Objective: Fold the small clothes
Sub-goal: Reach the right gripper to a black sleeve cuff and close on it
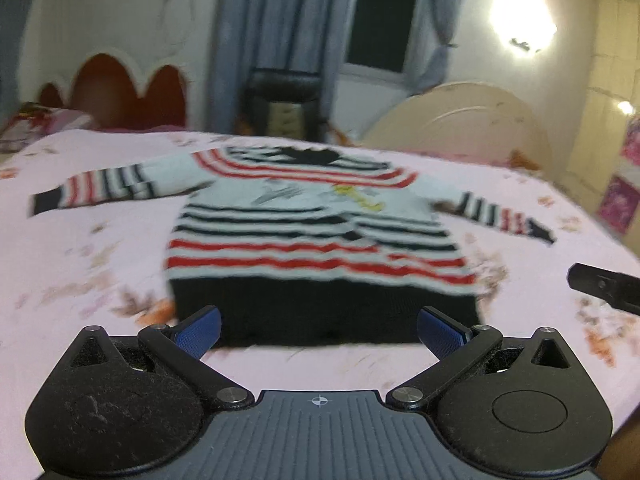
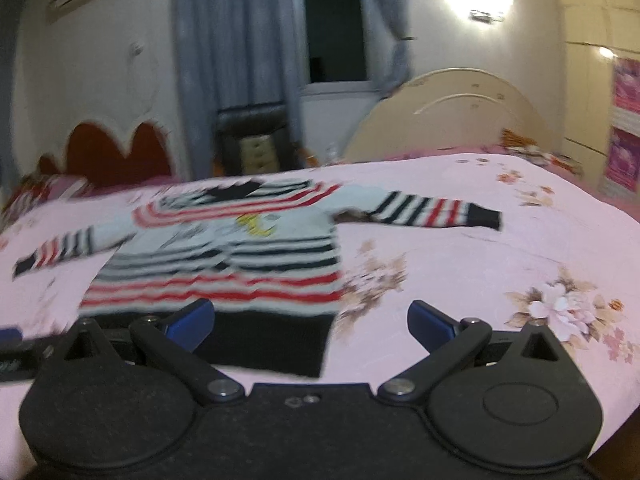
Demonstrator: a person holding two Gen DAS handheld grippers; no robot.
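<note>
A small striped sweater (image 1: 316,236), white with red and black stripes and a black hem, lies flat on the pink floral bedsheet (image 1: 80,260), sleeves spread to both sides. My left gripper (image 1: 319,330) is open and empty, just short of the black hem, centred on it. In the right wrist view the sweater (image 2: 224,264) lies left of centre. My right gripper (image 2: 311,322) is open and empty near the hem's right corner; its left finger (image 2: 192,320) is over the hem. The right gripper's tip (image 1: 600,286) shows at the left view's right edge.
The bed fills the foreground. A cream headboard (image 2: 452,120) stands at the back right, a red scalloped headboard (image 2: 116,152) at the back left. Grey curtains (image 1: 276,32), a dark window and a dark chair (image 1: 284,104) are behind the bed. Both views are motion-blurred.
</note>
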